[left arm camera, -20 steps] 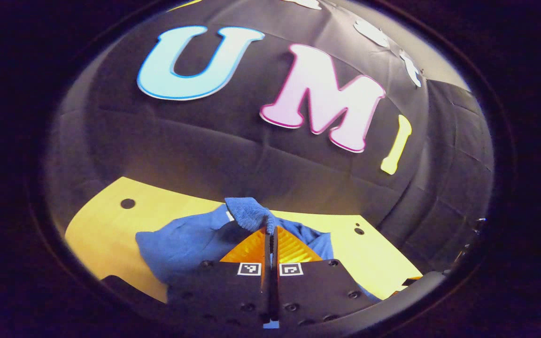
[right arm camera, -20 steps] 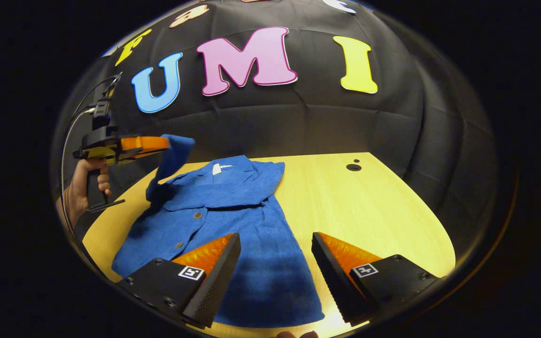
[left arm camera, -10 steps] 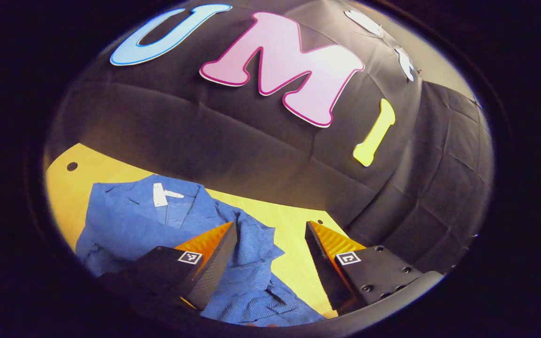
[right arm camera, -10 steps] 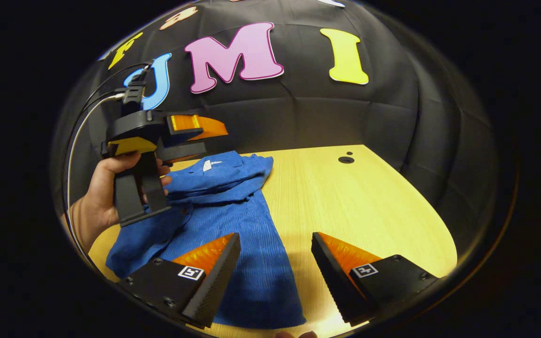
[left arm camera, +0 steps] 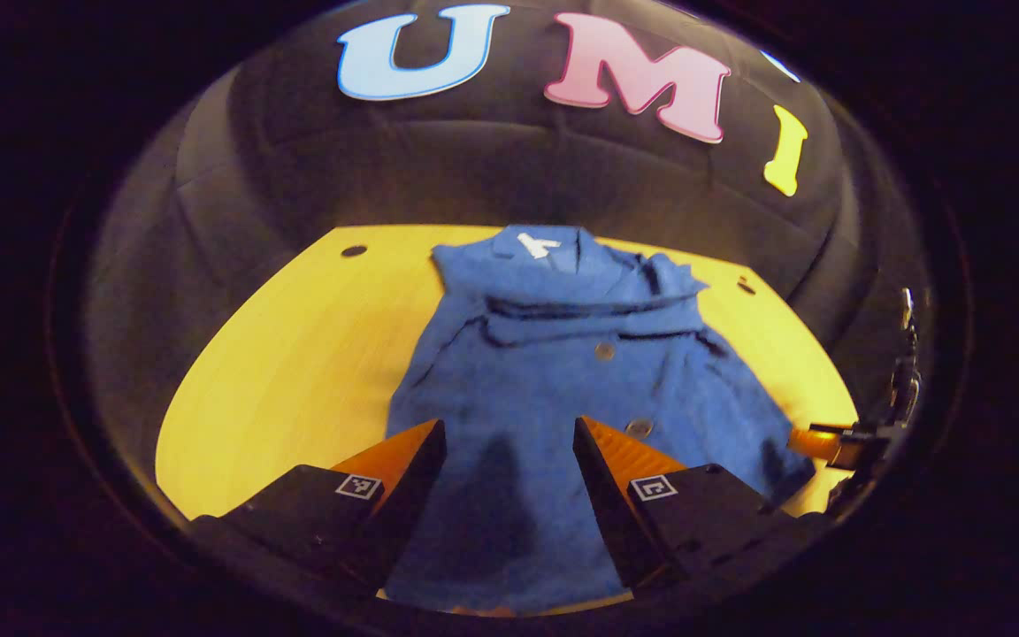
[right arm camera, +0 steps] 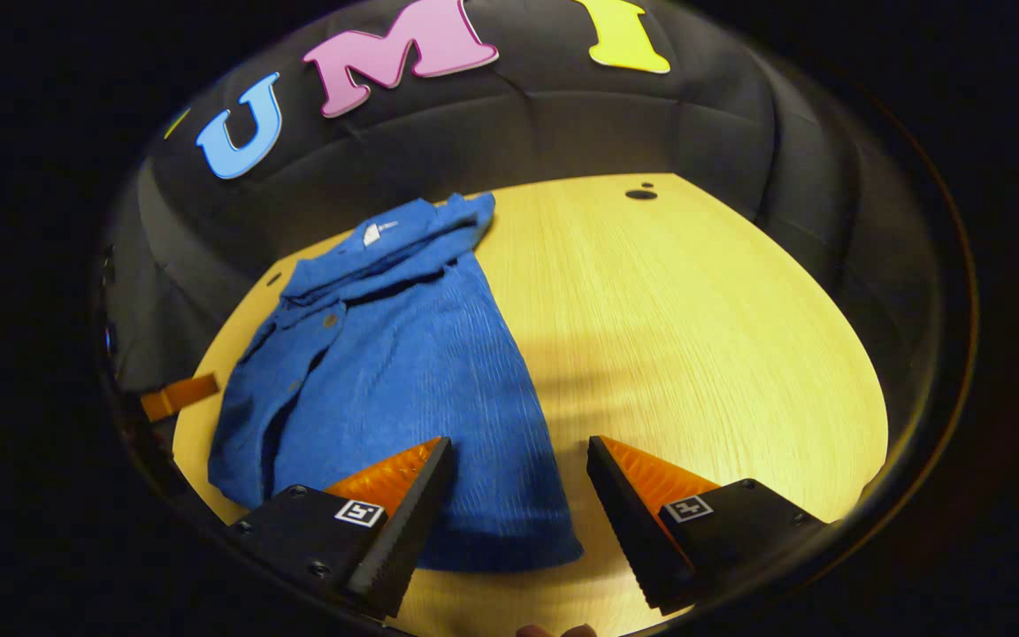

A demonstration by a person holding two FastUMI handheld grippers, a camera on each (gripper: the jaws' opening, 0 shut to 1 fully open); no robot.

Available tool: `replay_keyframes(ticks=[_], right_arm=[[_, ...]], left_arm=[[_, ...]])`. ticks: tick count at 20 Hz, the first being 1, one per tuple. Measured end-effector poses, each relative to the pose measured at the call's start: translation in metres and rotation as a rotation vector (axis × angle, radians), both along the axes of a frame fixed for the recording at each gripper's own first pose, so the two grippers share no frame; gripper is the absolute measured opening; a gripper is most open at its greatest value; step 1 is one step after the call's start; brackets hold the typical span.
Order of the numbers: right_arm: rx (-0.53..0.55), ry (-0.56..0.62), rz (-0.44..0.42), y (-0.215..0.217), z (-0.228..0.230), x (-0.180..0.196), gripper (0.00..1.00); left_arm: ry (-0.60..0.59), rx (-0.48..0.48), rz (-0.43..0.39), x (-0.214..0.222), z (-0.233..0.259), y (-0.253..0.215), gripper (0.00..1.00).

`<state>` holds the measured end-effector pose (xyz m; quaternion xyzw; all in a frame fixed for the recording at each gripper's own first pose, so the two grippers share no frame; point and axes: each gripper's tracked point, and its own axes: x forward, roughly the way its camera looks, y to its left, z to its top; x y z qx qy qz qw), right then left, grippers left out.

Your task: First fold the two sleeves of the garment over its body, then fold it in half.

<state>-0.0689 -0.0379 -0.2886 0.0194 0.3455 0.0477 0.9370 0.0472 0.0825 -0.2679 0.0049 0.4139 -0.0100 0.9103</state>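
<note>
since a second ago the left gripper (left arm camera: 509,442) has let go of the sleeve it held pinched in the air and pulled back toward the near end of the garment (left arm camera: 563,372). in the left gripper view its fingers stand apart with nothing between them, poised over the lower part of the blue cloth. the garment lies flat on the yellow table (left arm camera: 297,354), collar at the far end, with both sleeves laid across the chest as overlapping bands below the collar. a button (left arm camera: 603,351) shows on the front. the tip of the other tool shows at the right edge, just beside the garment's hem corner.

in the right gripper view the right gripper (right arm camera: 518,469) is also spread wide and empty, hovering above the near hem, one finger over the cloth and one over bare table (right arm camera: 695,336). the garment (right arm camera: 386,372) lies to the left of the view, sleeves tucked in, its outline narrow.

judging by this, the sleeve folds look done, and both tools seem placed to take the hem for the fold in half.
</note>
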Motion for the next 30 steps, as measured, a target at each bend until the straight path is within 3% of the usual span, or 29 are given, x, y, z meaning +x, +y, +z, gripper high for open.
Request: replay_keyframes(ticks=[4,9,11,13,14,15,16,17,18,19,21,23,26,30], right_arm=[[-0.045,0.017,-0.004,-0.004,0.001,-0.002,0.98],[-0.157,0.054,0.033,-0.002,-0.006,-0.005,0.96],[-0.172,0.067,0.059,0.007,-0.009,-0.009,0.94],[-0.166,0.062,0.05,0.011,-0.009,-0.006,0.84],[-0.162,0.059,0.042,0.013,-0.009,-0.004,0.67],[-0.151,0.058,0.04,0.016,-0.007,-0.005,0.69],[-0.137,0.066,0.037,0.02,-0.01,-0.003,0.49],[-0.12,0.068,0.034,0.024,-0.01,-0.003,0.35],[-0.109,0.081,0.024,0.025,-0.011,-0.004,0.2],[-0.079,0.071,0.036,0.029,-0.01,-0.002,0.12],[-0.017,0.064,0.047,0.035,-0.011,-0.001,0.06],[0.002,0.06,0.037,0.035,-0.009,-0.001,0.05],[0.022,0.072,0.028,0.042,-0.01,-0.002,0.05],[0.137,0.031,0.032,0.068,0.022,0.013,0.05]], left_arm=[[0.155,0.051,0.083,-0.05,-0.038,0.034,0.82],[0.147,0.027,0.097,-0.047,-0.037,0.031,0.84],[0.15,0.019,0.093,-0.042,-0.039,0.029,0.77],[0.15,0.007,0.092,-0.039,-0.04,0.026,0.73],[0.146,-0.004,0.121,-0.037,-0.04,0.028,0.53],[0.139,-0.016,0.125,-0.036,-0.04,0.025,0.32],[0.141,-0.014,0.106,-0.037,-0.04,0.025,0.31],[0.138,-0.009,0.098,-0.037,-0.039,0.026,0.29],[0.132,-0.031,0.123,-0.034,-0.038,0.022,0.17],[0.128,-0.053,0.116,-0.03,-0.044,0.019,0.05],[0.119,-0.098,0.124,-0.031,-0.042,0.011,0.06],[0.121,-0.209,0.093,-0.035,-0.039,-0.009,0.0],[0.11,-0.22,0.087,-0.031,-0.038,-0.012,0.0],[0.054,-0.259,0.056,-0.011,-0.006,-0.028,0.0]])
